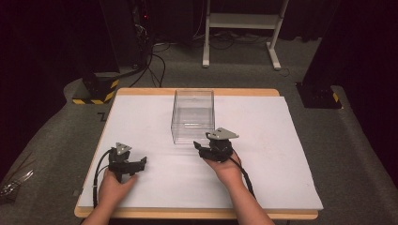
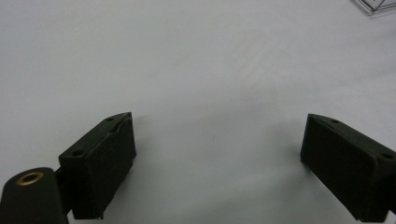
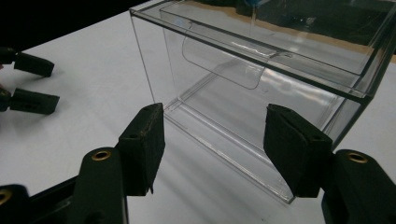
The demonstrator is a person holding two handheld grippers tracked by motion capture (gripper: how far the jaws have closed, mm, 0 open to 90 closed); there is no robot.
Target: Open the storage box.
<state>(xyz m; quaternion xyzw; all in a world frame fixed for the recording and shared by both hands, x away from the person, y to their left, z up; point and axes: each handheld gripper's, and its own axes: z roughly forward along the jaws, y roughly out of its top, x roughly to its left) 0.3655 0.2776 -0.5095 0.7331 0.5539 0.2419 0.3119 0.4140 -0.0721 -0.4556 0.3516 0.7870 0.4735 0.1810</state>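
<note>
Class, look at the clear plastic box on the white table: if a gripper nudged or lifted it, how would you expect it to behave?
The clear plastic box looks thin-walled and empty, so probably light and easily slid across the smooth white table. Its glossy walls suggest the right gripper pads might slip. It stands tall for its base, so a high push may tip it.

A clear plastic box (image 1: 193, 116) stands upright mid-table on the white sheet (image 1: 141, 117)

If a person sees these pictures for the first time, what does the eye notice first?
A clear box stands alone at the middle of the white table. The right gripper, jaws open, sits just at its near side. The left gripper, also open, rests on bare table further left.
</note>
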